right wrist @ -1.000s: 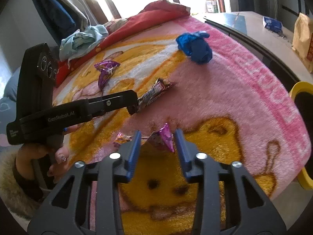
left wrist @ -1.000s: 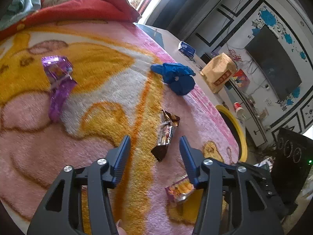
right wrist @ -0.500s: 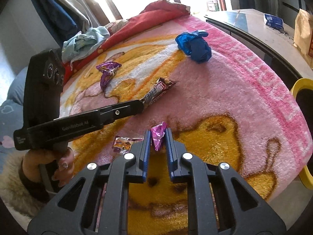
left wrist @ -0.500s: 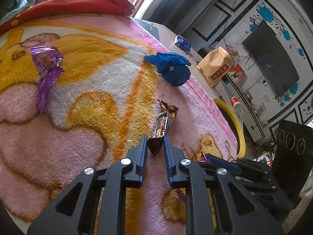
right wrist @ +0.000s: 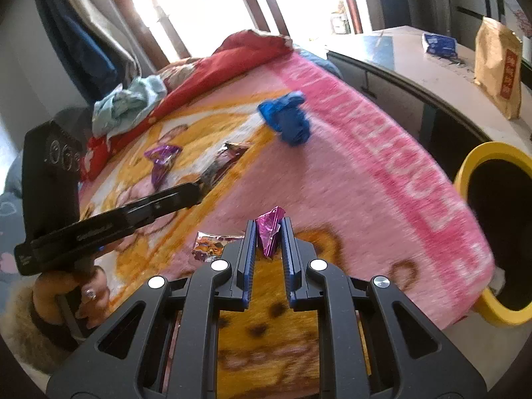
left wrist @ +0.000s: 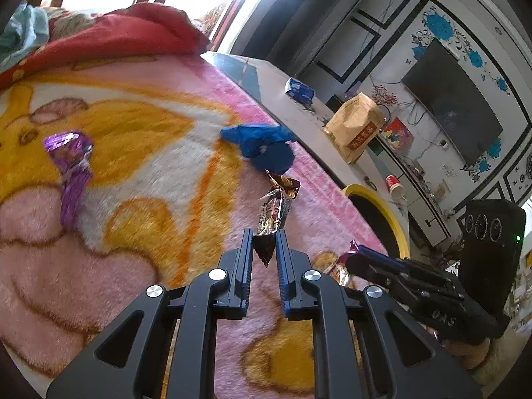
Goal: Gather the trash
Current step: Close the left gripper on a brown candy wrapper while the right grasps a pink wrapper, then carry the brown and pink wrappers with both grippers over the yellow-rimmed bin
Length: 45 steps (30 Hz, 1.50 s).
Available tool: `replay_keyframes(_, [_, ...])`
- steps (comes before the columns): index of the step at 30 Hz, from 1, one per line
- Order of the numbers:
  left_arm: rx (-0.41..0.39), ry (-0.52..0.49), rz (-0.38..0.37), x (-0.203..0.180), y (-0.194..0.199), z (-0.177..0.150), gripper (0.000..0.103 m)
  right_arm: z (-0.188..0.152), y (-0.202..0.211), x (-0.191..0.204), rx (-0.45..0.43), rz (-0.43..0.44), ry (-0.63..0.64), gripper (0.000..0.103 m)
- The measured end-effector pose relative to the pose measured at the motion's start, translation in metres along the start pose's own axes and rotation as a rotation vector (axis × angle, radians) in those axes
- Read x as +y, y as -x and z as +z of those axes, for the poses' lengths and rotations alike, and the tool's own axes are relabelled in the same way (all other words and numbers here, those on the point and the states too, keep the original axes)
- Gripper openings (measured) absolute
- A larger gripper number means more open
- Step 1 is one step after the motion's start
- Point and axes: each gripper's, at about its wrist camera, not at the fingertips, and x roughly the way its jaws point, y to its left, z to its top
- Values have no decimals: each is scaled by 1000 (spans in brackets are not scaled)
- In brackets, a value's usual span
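Your left gripper (left wrist: 264, 249) has just closed on the dark brown foil snack wrapper (left wrist: 274, 209) and lifted it off the pink-and-yellow plush blanket (left wrist: 166, 183). Your right gripper (right wrist: 269, 241) has likewise clamped the crumpled magenta foil wrapper (right wrist: 270, 232) near the blanket's front edge. Both pieces are secured; carry them to the yellow-rimmed bin (right wrist: 478, 159) beside the blanket's right edge.

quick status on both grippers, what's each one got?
Left gripper: shut on the brown snack wrapper.
Right gripper: shut on the magenta foil wrapper.
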Motion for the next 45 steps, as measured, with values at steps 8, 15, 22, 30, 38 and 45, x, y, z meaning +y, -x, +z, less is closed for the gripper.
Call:
replay_keyframes(8, [-20,-59,-25,-26,0,13,13,16,24,-29,-79,-71,-39,10])
replay_keyframes(15, [-23,-122,-45,-53,-6,20,13,27,46,-61,-143,-138,-86,10])
replay_keyframes(22, [-16,-176,-71,-77,-16,24,13,33,66,-89,-197,-204,-128,10])
replay_keyframes(30, [1,-237,-101,-108,-30,24,13,35,84,-114,-237,-262,-175,10])
replay_keyframes(38, [30,-283,-121,-130,-43,19,13,36,97,-140,-263,-300,-229,10])
replay_keyframes(45, [48,-323,-138,-150,-55,15,13,34,107,-158,-282,-331,-268,10])
